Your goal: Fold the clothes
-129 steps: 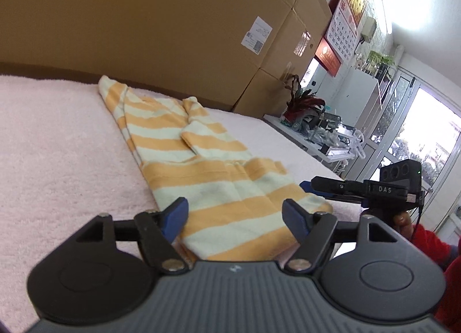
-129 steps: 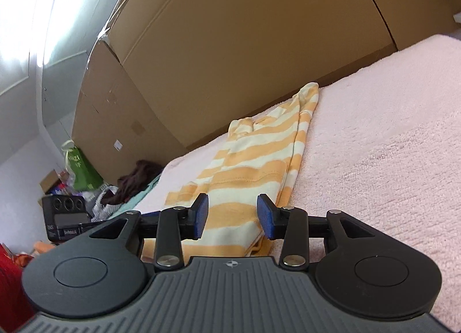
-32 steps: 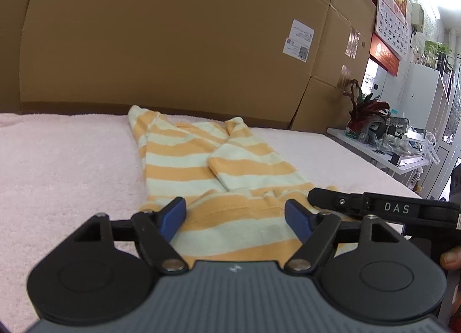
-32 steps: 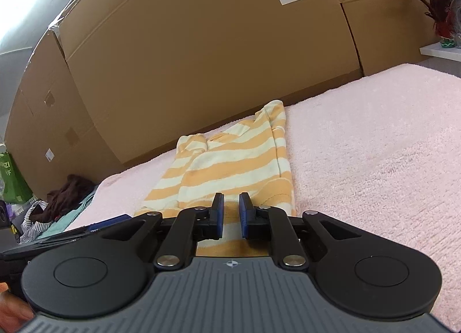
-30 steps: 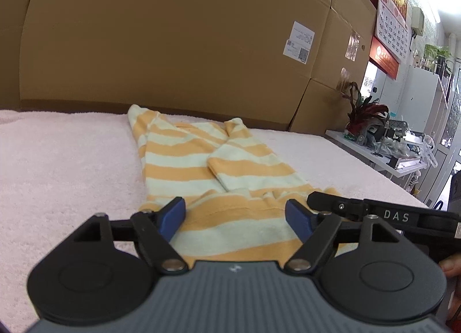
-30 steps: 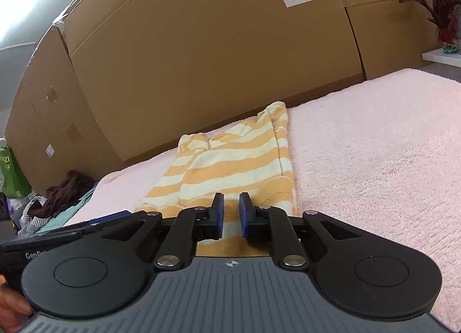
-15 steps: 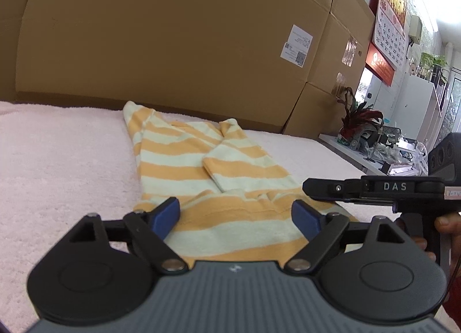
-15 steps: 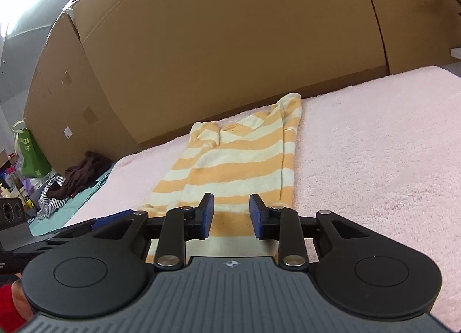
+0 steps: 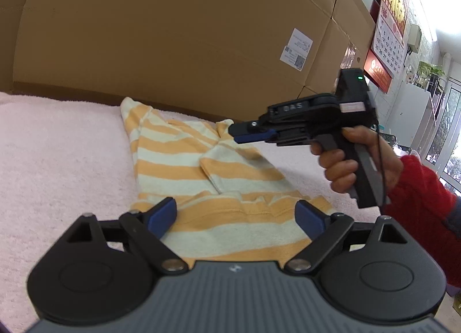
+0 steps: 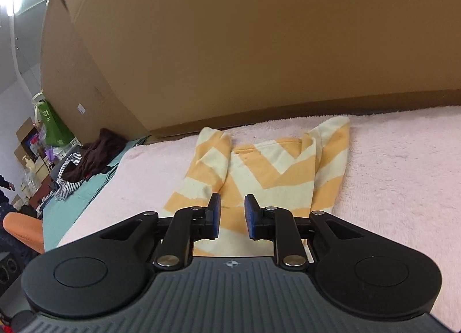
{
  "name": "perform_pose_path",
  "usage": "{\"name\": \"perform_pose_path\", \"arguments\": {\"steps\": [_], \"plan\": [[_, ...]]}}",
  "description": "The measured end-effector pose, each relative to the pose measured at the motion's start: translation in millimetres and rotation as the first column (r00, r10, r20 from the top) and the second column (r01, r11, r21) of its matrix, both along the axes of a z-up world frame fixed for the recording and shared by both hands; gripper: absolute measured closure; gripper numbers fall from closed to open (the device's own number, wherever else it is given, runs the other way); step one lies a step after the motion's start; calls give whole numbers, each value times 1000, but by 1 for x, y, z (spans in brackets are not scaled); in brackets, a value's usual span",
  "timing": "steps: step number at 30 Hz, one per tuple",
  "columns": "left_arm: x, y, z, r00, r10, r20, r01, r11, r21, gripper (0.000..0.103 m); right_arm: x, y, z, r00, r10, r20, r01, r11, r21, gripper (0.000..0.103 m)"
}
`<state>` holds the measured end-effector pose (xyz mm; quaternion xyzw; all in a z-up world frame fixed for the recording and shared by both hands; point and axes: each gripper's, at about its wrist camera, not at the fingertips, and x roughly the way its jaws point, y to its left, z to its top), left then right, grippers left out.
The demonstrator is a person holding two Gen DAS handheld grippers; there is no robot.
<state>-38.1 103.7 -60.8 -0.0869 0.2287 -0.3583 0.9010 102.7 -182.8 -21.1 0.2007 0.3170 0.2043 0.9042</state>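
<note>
Left wrist view: left gripper w/ blue pads is spread wide and widening further, nothing pinched. It hovers low at the near hem of the orange-and-cream striped knit top, which lies flat on the pink fluffy towel-like surface. The top's long axis runs straight away from this gripper toward the brown cardboard boxes; one part is folded in over the body. Right gripper, held by a hand in a red sleeve, hangs above the top's far right part, clear of the cloth, pointing left across the pic. So the left is nearer the hem and the right nearer the collar end.

Right wrist view: right gripper has its jaws nearly together w/ a narrow gap, closing a bit, nothing between them. The striped top lies ahead and below, collar end far, near the boxes.

Judgement: next grab prob. comes down on the top's far or side edge. Open pink surface on both sides gives room; the box wall just behind the collar is tight, approx. no room to reach past
</note>
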Motion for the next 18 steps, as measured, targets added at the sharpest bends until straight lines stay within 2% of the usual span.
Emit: {"name": "perform_pose_path", "arguments": {"steps": [2, 4, 6, 9, 11, 15, 18], "plan": [[1, 1, 0, 1000, -1, -2, 1, 1000, -5, 12, 23, -11, -8, 997, -68, -32, 68, 998, -12, 84], [1, 1, 0, 1000, 0, -6, 0, 1000, -10, 12, 38, -24, -11, 985, -172, 0, 171, 983, -73, 83], [2, 1, 0, 1000, 2, -10, -2, 1000, -12, 11, 50, -38, -18, 972, -234, 35, 236, 968, -80, 83], [3, 1, 0, 1000, 3, -13, -3, 1000, -12, 11, 51, -62, -36, 967, -253, 21, 251, 966, 65, 92], [3, 1, -1, 1000, 8, -15, -8, 1000, -16, 11, 42, -69, -34, 965, -260, 36, 255, 961, 102, 87], [3, 1, -1, 1000, 16, -17, -17, 1000, -21, 11, 28, -69, -29, 969, -224, 99, 211, 969, 126, 87], [3, 3, -2, 1000, 16, -18, -17, 999, -29, 11, 26, -66, -31, 981, -175, 87, 157, 970, 184, 86]]}}
